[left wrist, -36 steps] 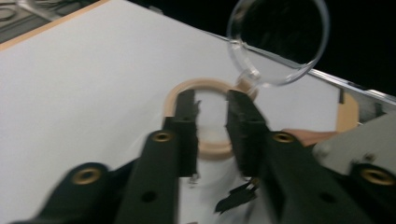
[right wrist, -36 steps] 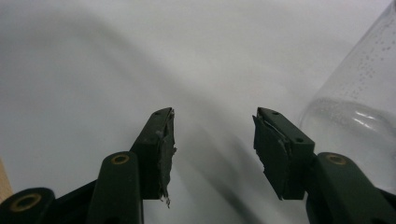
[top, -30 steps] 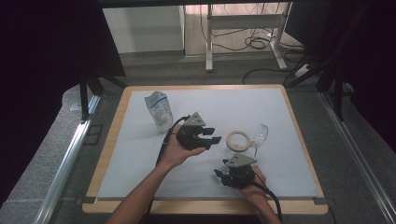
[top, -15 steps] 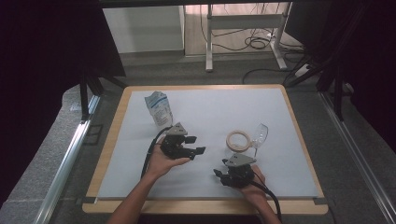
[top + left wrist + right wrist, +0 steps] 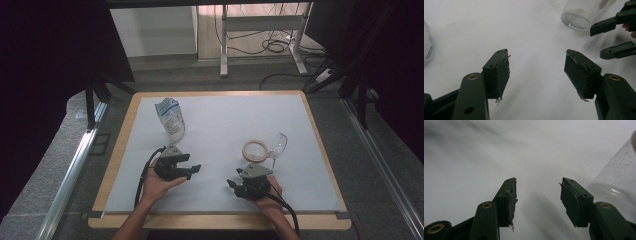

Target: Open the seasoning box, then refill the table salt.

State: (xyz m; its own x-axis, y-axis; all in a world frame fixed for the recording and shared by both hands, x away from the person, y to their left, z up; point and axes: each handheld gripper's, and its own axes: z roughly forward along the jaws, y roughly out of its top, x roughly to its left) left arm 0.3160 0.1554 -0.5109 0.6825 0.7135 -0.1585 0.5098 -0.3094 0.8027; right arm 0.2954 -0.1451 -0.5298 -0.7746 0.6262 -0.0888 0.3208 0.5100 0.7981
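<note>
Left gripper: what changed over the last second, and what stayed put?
The left gripper moved from the table's middle toward the person and to the left, lower over the sheet, its jaws just opening with nothing between them. The right gripper, roll of tape, wine glass and bag stayed where they were.

The surface (image 5: 119,150) has a pale wooden rim and is covered almost to its edges by 1 white sheet (image 5: 225,125), with strips of grey tape (image 5: 95,215) at the 2 near corners. On either side, a metal rail (image 5: 70,175) runs along the speckled grey floor (image 5: 40,205), 1 at the left and 1 at the right. Beyond the far edge stands a white desk frame (image 5: 260,27) with black cables (image 5: 272,47) coiled on the floor under it, and dark curtains (image 5: 50,50) hang at both sides.
</note>
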